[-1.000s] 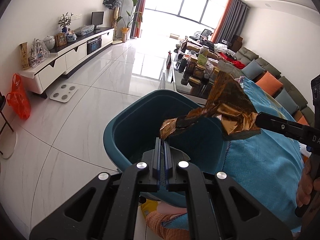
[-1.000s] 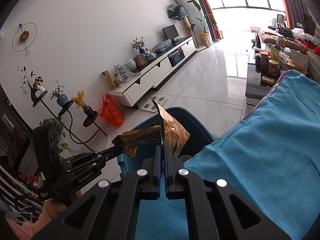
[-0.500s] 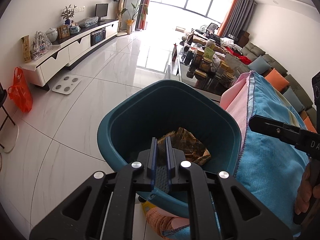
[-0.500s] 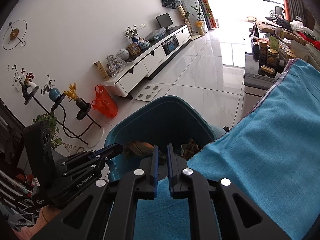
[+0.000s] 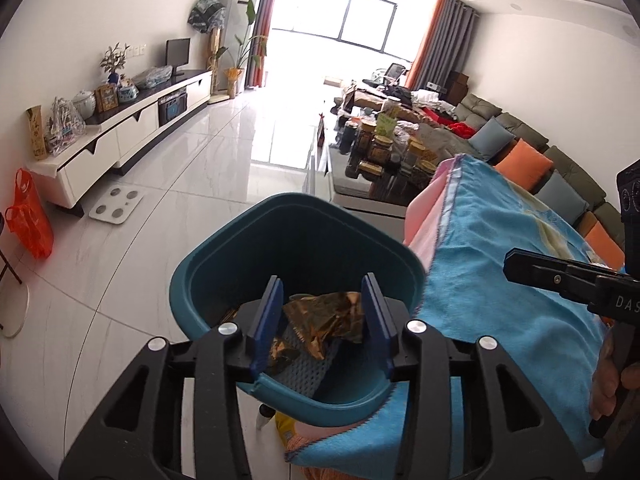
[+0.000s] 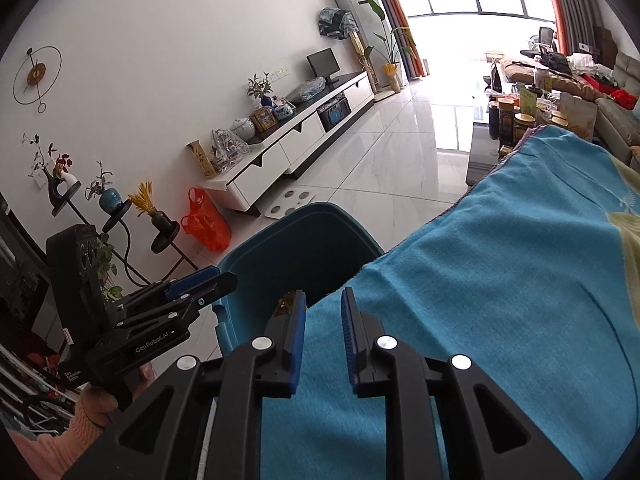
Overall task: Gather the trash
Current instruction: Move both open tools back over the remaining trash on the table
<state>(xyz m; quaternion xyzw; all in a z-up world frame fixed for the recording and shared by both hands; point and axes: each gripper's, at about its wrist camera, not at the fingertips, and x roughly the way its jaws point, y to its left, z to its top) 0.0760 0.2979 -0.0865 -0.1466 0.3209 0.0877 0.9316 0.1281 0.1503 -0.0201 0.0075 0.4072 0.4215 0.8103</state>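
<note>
A crumpled gold-brown wrapper [image 5: 326, 316] lies at the bottom of the teal bin [image 5: 304, 224]. My left gripper [image 5: 322, 322] is open and empty, its blue pads over the bin's near rim with the wrapper showing between them. My right gripper [image 6: 322, 330] is open and empty above the blue cloth [image 6: 500, 264], just right of the bin [image 6: 296, 248]. A sliver of the wrapper [image 6: 286, 304] shows past its left pad. The right gripper also shows in the left wrist view [image 5: 560, 274], and the left gripper in the right wrist view [image 6: 200, 286].
The blue cloth [image 5: 496, 264] covers a raised surface right of the bin. A low table with several jars [image 5: 384, 148] stands beyond. A white TV cabinet [image 5: 120, 132], a scale [image 5: 116, 208] and an orange bag [image 5: 30, 216] are on the left across white tile floor.
A second ago both grippers were shut on the wrapper above the bin. It then dropped into the bin, and both grippers have now opened.
</note>
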